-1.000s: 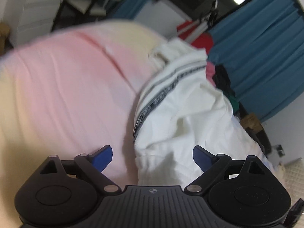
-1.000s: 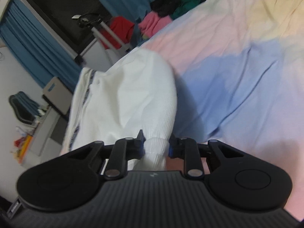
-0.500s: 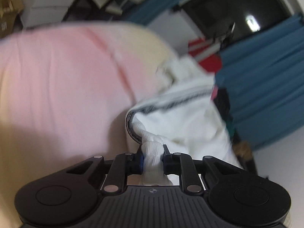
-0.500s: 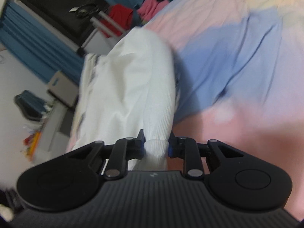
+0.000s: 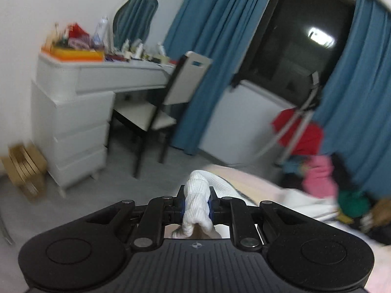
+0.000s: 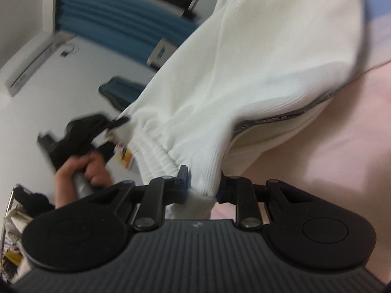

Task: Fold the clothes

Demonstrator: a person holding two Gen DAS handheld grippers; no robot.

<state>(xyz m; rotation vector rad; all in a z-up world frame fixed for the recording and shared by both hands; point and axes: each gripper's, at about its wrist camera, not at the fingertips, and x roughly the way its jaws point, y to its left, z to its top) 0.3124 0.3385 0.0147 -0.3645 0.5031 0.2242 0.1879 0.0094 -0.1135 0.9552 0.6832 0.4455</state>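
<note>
Stretching between L tool point(image 5: 197, 204) & R tool point(image 6: 201, 190), white garment point(image 6: 256, 78) runs lengthwise.

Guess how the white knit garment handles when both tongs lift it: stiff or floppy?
Likely floppy: the white knit garment sags and folds between grips. The ribbed cuff bunches in the left tongs, so it probably compresses rather than slips. The right tongs pinch another edge.

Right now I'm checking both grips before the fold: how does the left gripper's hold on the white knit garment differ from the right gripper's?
The left gripper pinches a narrow, bunched ribbed roll of the white knit garment; the right gripper clamps a wider ribbed edge beside the gathered band. Past the left gripper little fabric shows; from the right gripper a broad sheet with a dark trim fans out above the pink bedsheet. Both are shut on the same garment.
</note>
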